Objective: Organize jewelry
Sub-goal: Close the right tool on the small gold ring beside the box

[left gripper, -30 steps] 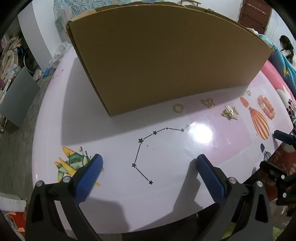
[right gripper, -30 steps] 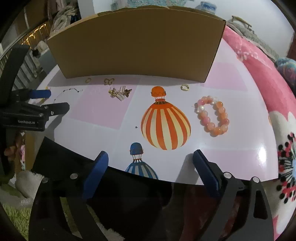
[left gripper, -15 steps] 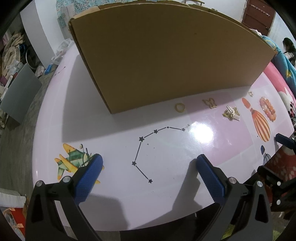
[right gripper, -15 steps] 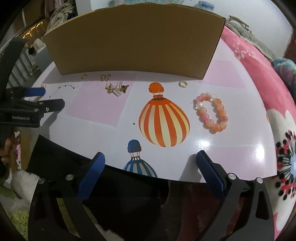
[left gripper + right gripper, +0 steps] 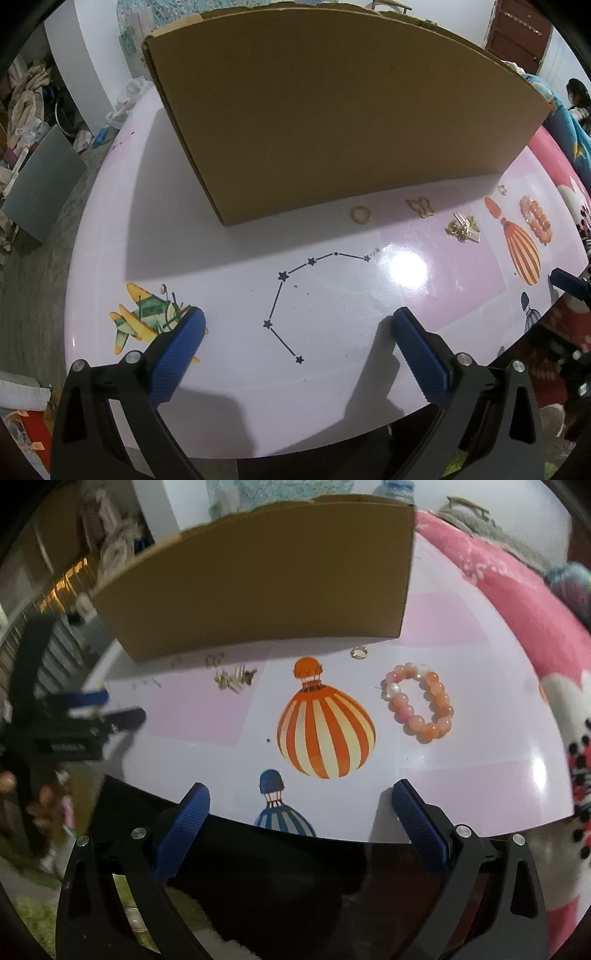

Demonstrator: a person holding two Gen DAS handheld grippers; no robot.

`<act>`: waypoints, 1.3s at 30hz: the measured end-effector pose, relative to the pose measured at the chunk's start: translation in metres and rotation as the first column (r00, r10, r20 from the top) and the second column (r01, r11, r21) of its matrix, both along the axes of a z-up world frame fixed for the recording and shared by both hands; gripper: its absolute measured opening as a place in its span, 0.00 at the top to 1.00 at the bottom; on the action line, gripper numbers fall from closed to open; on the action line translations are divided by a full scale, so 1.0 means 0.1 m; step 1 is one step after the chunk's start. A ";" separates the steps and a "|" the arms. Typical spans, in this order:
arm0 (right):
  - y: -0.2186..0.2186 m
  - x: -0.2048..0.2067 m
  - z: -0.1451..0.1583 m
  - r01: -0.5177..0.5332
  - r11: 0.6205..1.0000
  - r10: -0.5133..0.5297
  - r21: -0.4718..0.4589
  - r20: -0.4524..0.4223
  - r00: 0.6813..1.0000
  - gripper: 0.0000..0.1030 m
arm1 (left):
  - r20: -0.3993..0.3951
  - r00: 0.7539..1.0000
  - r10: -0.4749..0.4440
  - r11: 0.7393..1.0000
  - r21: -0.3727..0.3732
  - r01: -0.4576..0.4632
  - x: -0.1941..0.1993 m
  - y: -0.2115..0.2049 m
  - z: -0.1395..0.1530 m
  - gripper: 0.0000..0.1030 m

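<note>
A pink and orange bead bracelet [image 5: 419, 701] lies on the table right of a printed balloon, ahead of my right gripper [image 5: 301, 799], which stands open and empty at the near edge. A small gold ring [image 5: 359, 652] lies by the cardboard box [image 5: 266, 579]. A gold clip cluster [image 5: 234, 675] lies further left. In the left wrist view a gold ring [image 5: 361, 214], a butterfly piece [image 5: 420, 206], the clip cluster [image 5: 463, 229] and the bracelet [image 5: 535, 219] line up before the box [image 5: 332, 122]. My left gripper [image 5: 295, 330] is open, over printed stars.
The pink table top [image 5: 221, 240] carries printed pictures. A pink floral blanket [image 5: 517, 609] lies right of the table. Clutter and a grey panel [image 5: 40, 188] stand on the floor at left. A person [image 5: 576, 96] is far back right.
The right wrist view has rolled and shifted a little; the bracelet and balloon sit slightly higher and tilted. The right jaws spread a touch wider. The left view barely changed.
</note>
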State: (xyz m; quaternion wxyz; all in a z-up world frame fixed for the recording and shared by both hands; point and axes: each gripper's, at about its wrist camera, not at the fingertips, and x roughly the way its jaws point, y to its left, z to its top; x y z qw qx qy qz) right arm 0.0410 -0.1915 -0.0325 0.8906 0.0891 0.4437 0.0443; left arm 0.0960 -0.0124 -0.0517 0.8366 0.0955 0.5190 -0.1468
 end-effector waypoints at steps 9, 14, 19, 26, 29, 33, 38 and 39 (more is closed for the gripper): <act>-0.04 0.02 0.12 -0.004 0.995 0.001 0.096 0.034 0.999 0.08 | 0.027 1.000 -0.006 1.000 -0.009 0.006 -0.05 0.04 0.02 0.04; -0.04 0.02 0.20 -0.025 0.988 0.010 0.150 0.097 0.995 0.09 | 0.137 0.990 -0.047 0.998 -0.045 0.053 -0.16 0.01 0.17 0.04; -0.04 0.13 0.24 -0.023 0.988 0.006 0.155 0.108 0.994 0.21 | 0.236 0.967 -0.091 0.994 -0.044 0.104 -0.19 -0.07 0.29 0.18; -0.02 0.26 0.25 -0.016 0.986 -0.002 0.166 0.109 0.994 0.43 | 0.259 0.954 -0.151 0.981 -0.081 0.177 -0.07 -0.08 0.35 0.45; 0.01 0.32 0.24 -0.020 0.988 0.004 0.154 0.102 0.995 0.55 | 0.247 0.947 -0.204 0.971 -0.071 0.227 -0.05 -0.19 0.31 0.49; 0.03 0.38 0.24 -0.008 0.991 -0.005 0.135 0.095 0.995 0.63 | 0.244 0.936 -0.256 0.962 -0.035 0.272 -0.06 -0.30 0.24 0.50; -0.09 0.44 0.28 0.074 0.996 -0.078 0.047 0.101 0.992 0.66 | 0.232 0.938 -0.260 0.961 -0.033 0.274 -0.02 -0.30 0.20 0.50; -0.12 0.46 0.28 0.091 0.996 -0.093 0.025 0.102 0.990 0.66 | 0.227 0.940 -0.254 0.962 -0.038 0.270 -0.01 -0.29 0.19 0.50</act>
